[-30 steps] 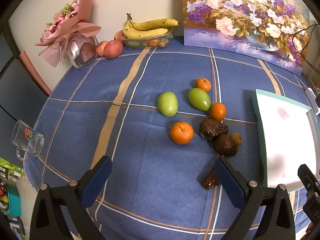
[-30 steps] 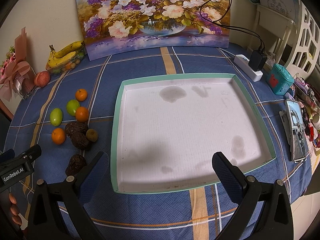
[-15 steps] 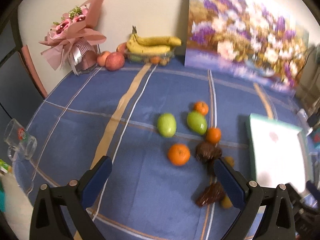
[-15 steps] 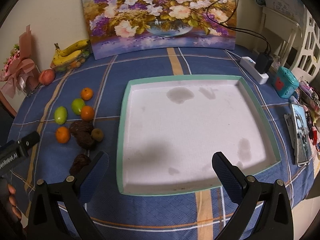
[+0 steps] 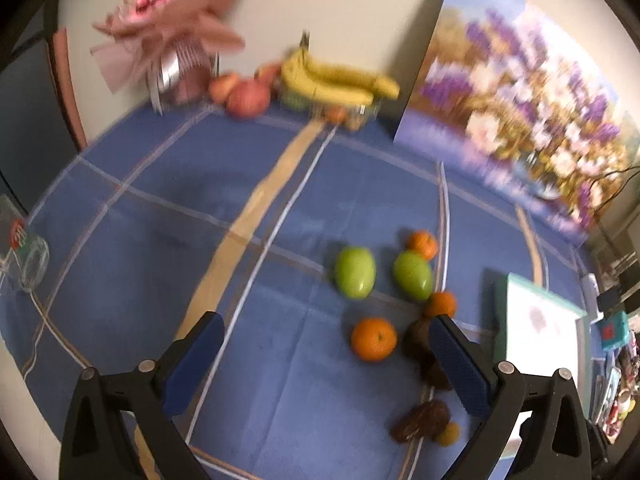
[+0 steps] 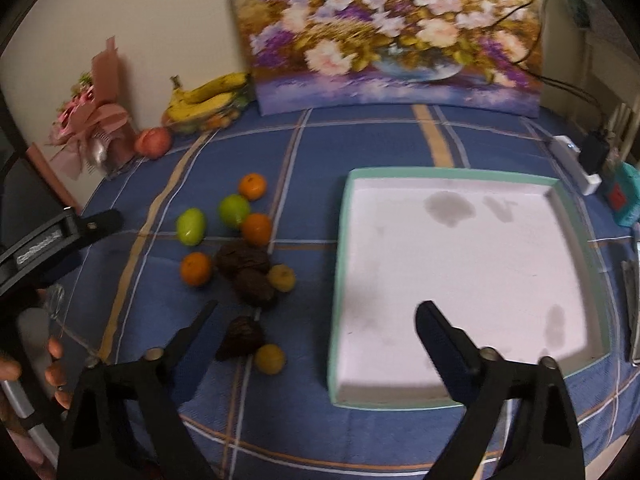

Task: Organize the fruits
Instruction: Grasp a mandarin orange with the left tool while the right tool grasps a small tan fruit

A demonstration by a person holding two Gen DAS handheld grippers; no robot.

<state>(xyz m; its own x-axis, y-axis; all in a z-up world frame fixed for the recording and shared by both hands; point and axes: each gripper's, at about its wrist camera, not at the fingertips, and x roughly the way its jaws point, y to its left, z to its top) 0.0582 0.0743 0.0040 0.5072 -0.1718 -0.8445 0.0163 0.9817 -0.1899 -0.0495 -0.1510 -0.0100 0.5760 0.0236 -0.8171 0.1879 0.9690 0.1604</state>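
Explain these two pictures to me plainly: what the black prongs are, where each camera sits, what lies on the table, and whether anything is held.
The black prongs are two hand-held grippers; a person carries one in each hand, with a fisheye camera on each looking forward along its fingers. One picture comes from the left gripper, the other from the right gripper. Both are open and hold nothing. On the blue checked tablecloth lie loose oranges, green fruits, dark wrinkled fruits and small yellow ones, beside a white tray holding no fruit.
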